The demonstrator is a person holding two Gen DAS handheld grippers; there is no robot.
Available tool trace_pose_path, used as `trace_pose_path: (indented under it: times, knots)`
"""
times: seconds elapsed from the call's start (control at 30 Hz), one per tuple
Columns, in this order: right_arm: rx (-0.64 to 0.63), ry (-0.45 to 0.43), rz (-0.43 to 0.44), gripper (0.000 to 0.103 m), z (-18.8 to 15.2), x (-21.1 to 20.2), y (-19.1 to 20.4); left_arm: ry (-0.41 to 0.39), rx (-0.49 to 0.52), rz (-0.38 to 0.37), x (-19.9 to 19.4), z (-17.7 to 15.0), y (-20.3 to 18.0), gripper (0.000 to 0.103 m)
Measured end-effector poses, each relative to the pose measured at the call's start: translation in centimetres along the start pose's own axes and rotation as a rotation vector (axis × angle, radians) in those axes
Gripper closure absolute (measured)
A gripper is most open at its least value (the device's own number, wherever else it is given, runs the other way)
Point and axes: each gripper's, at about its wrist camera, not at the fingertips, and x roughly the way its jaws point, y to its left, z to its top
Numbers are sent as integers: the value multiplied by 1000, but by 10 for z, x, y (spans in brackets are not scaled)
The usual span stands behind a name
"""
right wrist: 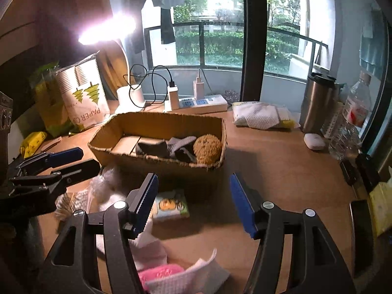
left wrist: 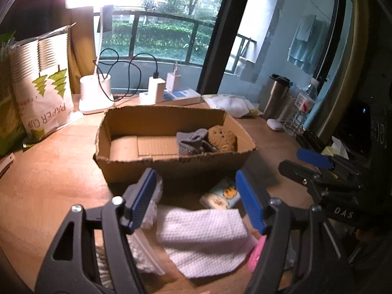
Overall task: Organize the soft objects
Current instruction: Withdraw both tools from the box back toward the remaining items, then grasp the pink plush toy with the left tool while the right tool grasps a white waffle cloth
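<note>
A torn cardboard box (left wrist: 171, 161) (right wrist: 156, 122) stands mid-table and holds grey knit socks (left wrist: 193, 142) (right wrist: 169, 147) and a brown fuzzy sponge (left wrist: 221, 138) (right wrist: 208, 148). My left gripper (left wrist: 197, 202) is open above a folded white textured cloth (left wrist: 203, 232), apart from it. A cartoon tissue pack (left wrist: 220, 194) (right wrist: 172, 205) lies in front of the box, and a pink soft item (left wrist: 257, 252) (right wrist: 159, 273) sits beside the cloth (right wrist: 183, 279). My right gripper (right wrist: 194, 203) (left wrist: 303, 164) is open with nothing between its fingers. The left gripper (right wrist: 78, 161) shows at the left edge of the right wrist view.
A clear plastic bag (right wrist: 107, 183) (left wrist: 147, 208) lies left of the tissue pack. At the back are a paper-cup bag (left wrist: 46, 93), a lit desk lamp (left wrist: 95, 93), a power strip with chargers (right wrist: 201, 103), a cloth pack (right wrist: 259, 115), a steel tumbler (right wrist: 316, 103) and a water bottle (right wrist: 352, 117).
</note>
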Motion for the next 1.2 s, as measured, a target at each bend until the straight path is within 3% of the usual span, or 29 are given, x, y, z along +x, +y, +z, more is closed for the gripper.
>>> trace_pose_path:
  times: [0.7,0.9,1.2]
  knots:
    - [60,99,-34,38,-87,-21,-12,70,23,-29,-9,-63,-23,34]
    - [64,148,-18,38,-107,-10,-12,104,34,-21,-4,-75,-30,34]
    - [75,155,64,39,-119,3,-17,145,86,-15,6,-82,-50,34]
